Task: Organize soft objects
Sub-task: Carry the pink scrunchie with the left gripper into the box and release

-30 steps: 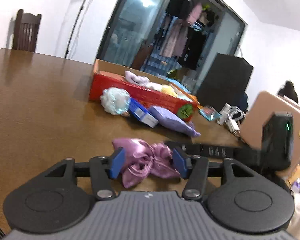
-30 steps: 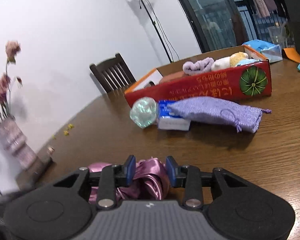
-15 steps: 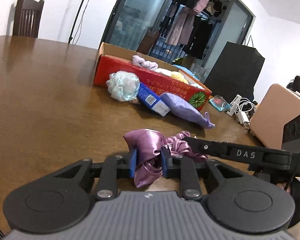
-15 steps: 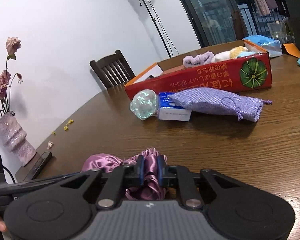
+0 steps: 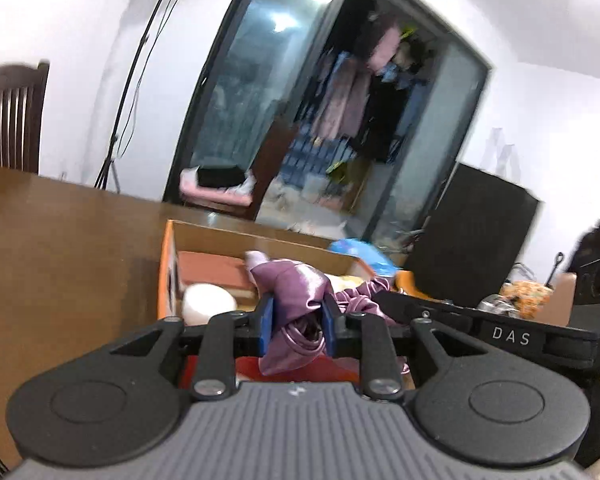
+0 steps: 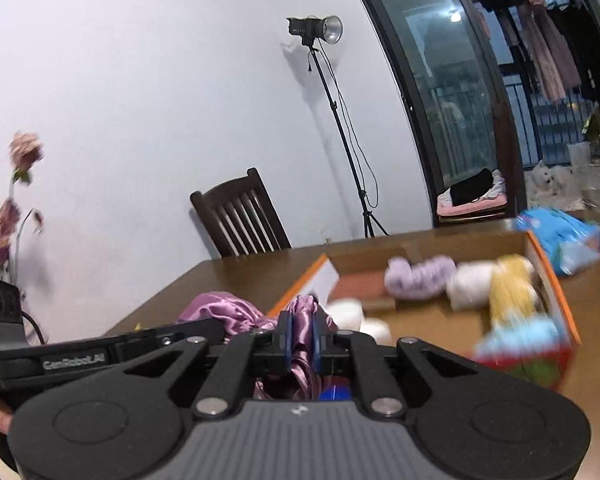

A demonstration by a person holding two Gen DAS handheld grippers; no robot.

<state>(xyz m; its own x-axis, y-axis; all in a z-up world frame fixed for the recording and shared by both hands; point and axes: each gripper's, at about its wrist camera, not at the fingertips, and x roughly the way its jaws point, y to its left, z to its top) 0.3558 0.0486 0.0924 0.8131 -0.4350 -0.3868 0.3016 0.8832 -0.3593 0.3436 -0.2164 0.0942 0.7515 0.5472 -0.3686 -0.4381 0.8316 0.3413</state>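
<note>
The left gripper has its blue pads pressed on a bunch of purple satin cloth, which bulges above the pads toward 12 o'clock and hangs out below them toward 6 o'clock. The right gripper pinches another fold of the same cloth tightly, its pads nearly together, with the rest of the satin puffing out at 10 o'clock from the tips. In the left wrist view the right gripper's black body reaches in from 3 o'clock and meets the cloth just beside the left pads; in the right wrist view the left gripper's body comes in from 9 o'clock. The cloth is held up off the wooden table, at the near edge of an open cardboard box. Inside the box, at 1 to 2 o'clock from the right tips, lie a lilac knitted piece, a white soft item and a yellow one. A blue packet lies beyond the box's far corner, at 2 o'clock.
</note>
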